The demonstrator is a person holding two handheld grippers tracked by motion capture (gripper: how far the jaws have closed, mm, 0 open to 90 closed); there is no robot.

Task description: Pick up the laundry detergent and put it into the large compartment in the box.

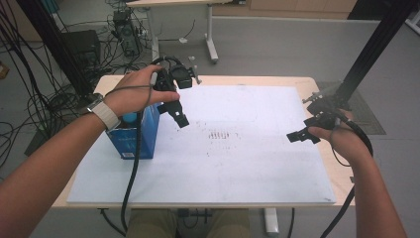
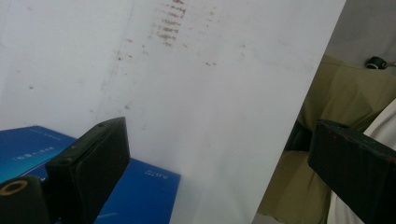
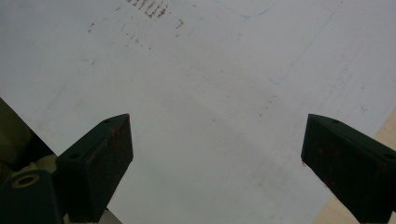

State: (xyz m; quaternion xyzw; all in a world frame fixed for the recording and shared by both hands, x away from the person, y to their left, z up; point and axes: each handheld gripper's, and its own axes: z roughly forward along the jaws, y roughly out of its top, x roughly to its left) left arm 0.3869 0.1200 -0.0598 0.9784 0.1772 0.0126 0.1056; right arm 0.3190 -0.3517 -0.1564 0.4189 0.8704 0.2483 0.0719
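High view | left gripper [image 1: 179,118] agape beside glossy blue box [image 1: 133,136] | right gripper [image 1: 298,135] agape, empty

A: High view, lighting even and soft, overhead; the white board [image 1: 247,163] reads bright without blown glare. Shadows faint, a weak one under the left gripper [image 1: 179,118].

B: Sharpness? Picture is small and slightly soft (cables at the left edge smear together). Straight lines bow a little toward the corners.

A: Left gripper view: the near jaws are blurred, the blue box [image 2: 140,196] soft too. Right gripper view dimmer, greyish cast, mild vignetting; rust-coloured marks [image 3: 149,8] stay legible.
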